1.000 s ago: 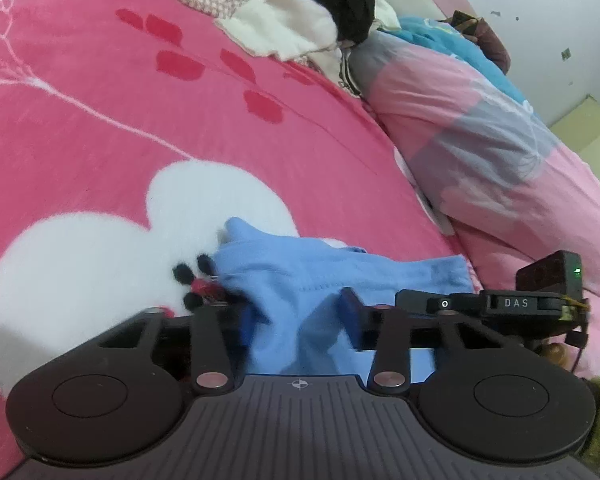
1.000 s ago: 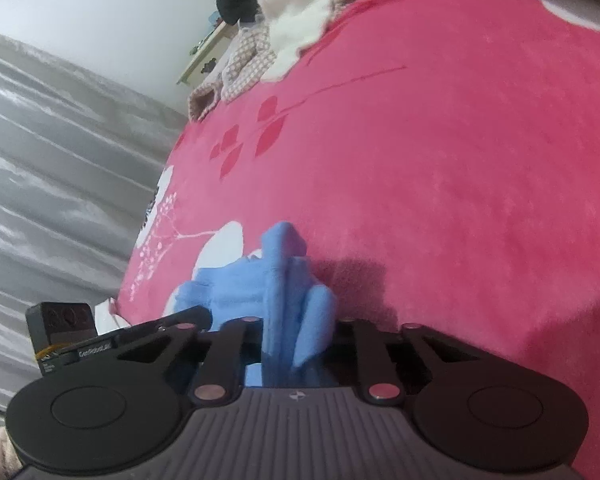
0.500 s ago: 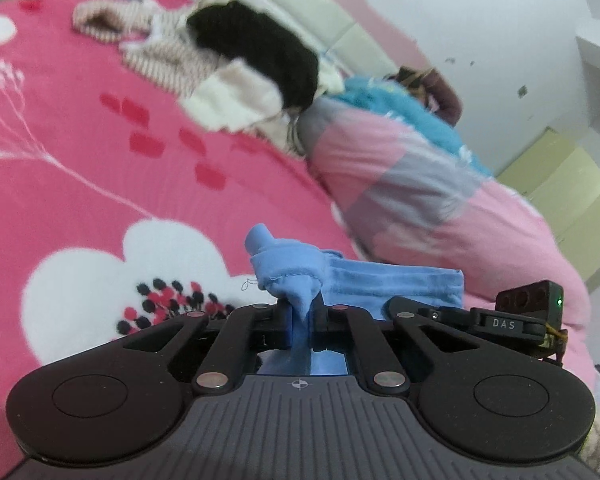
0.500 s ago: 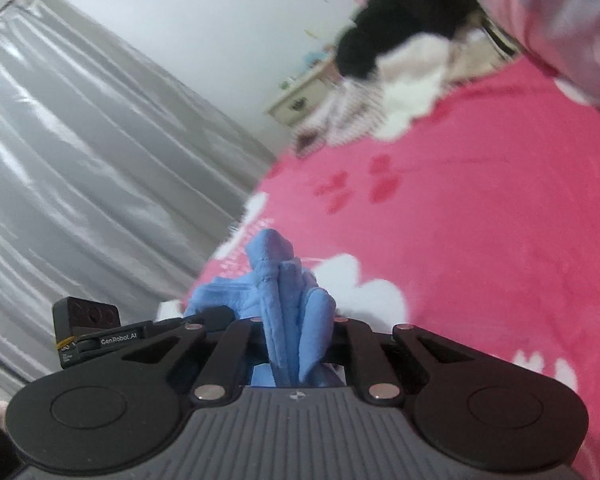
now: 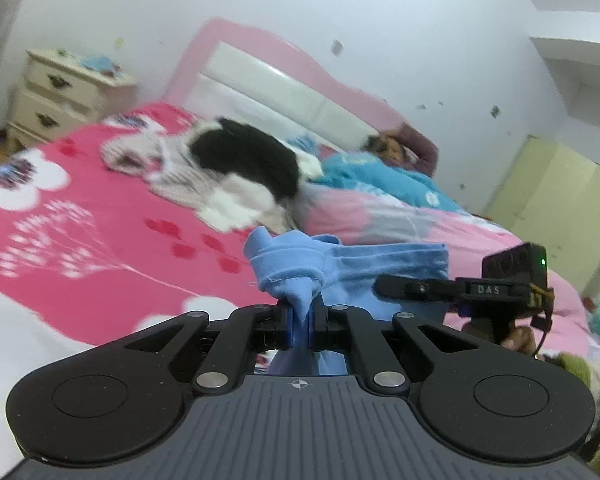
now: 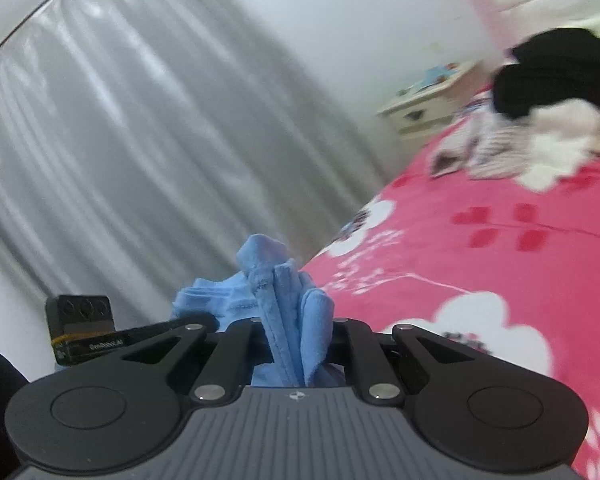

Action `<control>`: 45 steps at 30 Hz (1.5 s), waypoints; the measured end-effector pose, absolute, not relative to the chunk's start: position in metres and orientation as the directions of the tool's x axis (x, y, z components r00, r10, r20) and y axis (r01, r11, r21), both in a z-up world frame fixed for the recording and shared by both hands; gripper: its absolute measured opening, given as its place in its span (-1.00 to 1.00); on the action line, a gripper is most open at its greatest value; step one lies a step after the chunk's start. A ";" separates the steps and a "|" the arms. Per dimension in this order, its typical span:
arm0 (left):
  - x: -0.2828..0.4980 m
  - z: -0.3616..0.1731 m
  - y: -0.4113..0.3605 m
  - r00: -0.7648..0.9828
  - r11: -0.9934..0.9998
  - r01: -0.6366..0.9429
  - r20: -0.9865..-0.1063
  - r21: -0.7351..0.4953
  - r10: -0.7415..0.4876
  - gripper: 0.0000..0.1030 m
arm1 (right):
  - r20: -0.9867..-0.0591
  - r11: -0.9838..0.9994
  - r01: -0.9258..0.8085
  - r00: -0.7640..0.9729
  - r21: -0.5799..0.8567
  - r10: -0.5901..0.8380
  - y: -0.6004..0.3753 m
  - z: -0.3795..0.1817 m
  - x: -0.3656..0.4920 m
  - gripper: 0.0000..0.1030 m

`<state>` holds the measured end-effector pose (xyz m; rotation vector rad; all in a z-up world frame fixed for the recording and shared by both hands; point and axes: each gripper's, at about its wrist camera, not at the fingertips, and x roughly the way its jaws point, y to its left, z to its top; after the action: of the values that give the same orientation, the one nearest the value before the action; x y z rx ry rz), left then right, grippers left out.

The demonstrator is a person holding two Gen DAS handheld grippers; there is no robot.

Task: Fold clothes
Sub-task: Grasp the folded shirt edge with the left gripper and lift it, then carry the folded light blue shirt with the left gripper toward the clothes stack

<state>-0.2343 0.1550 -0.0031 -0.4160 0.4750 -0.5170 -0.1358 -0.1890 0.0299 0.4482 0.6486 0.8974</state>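
Both claws have a hold of the same light blue garment (image 5: pixel 342 266) and it's up off the bed. The left gripper (image 5: pixel 299 326) is clenched tight on a bunched corner of the fabric, which pokes up in a little knot right above the pinched jaws and then stretches off to the claw's right as a taut band toward the right gripper (image 6: pixel 300 346). From the left claw's own camera the other claw shows up side-on over at the right, with a small black box and a green light on it, and a bit of the person's hand (image 5: pixel 518 336) just under it. The right gripper is clamped on a thicker wad of the same blue cloth, several folded layers standing up between its jaws, more fabric trailing off to its left and hanging down below. Below and ahead of both claws is the pink blanket (image 5: pixel 100 248) with white flowers. Farther ahead of the left claw there's a pile of clothes (image 5: pixel 240 168), black on top of white and striped stuff, pretty blurry. Right of that pile sits a pink and blue quilt (image 5: pixel 380 200). Way off to the left claw's left is a cream nightstand (image 5: pixel 60 92), and to the right claw's left hangs a grey curtain (image 6: pixel 120 140).
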 end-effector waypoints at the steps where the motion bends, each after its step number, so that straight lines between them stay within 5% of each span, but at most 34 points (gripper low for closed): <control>1: -0.240 -0.001 0.162 0.784 0.803 0.347 -0.320 -0.485 -0.532 -0.91 | -0.335 0.542 -0.589 0.430 0.599 0.838 -0.177 0.033 -0.128 -0.81; 13: -0.291 -0.010 0.230 0.912 0.847 0.047 -0.323 -0.529 -0.252 -0.91 | -0.501 0.436 -0.749 0.161 0.499 0.850 -0.004 0.044 -0.055 -0.81; 22: -0.297 -0.013 0.277 0.928 0.816 -0.151 -0.365 -0.558 -0.078 -0.91 | -0.536 0.350 -0.818 0.062 0.455 0.842 0.075 0.043 -0.040 -0.81; 36: -0.261 -0.039 0.339 0.812 0.758 -0.454 -0.567 -0.468 0.136 -0.91 | -0.620 0.300 -0.835 -0.063 0.462 0.782 0.190 -0.018 0.010 -0.81; 45: -0.260 -0.035 0.345 0.762 0.744 -0.552 -0.590 -0.377 0.267 -0.91 | -0.631 0.257 -0.864 -0.087 0.433 0.771 0.226 -0.027 0.019 -0.81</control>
<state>-0.2602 0.3454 -0.0349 -0.5719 0.5355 0.4724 0.0187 0.2259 -0.0273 -0.1253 0.9421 1.3665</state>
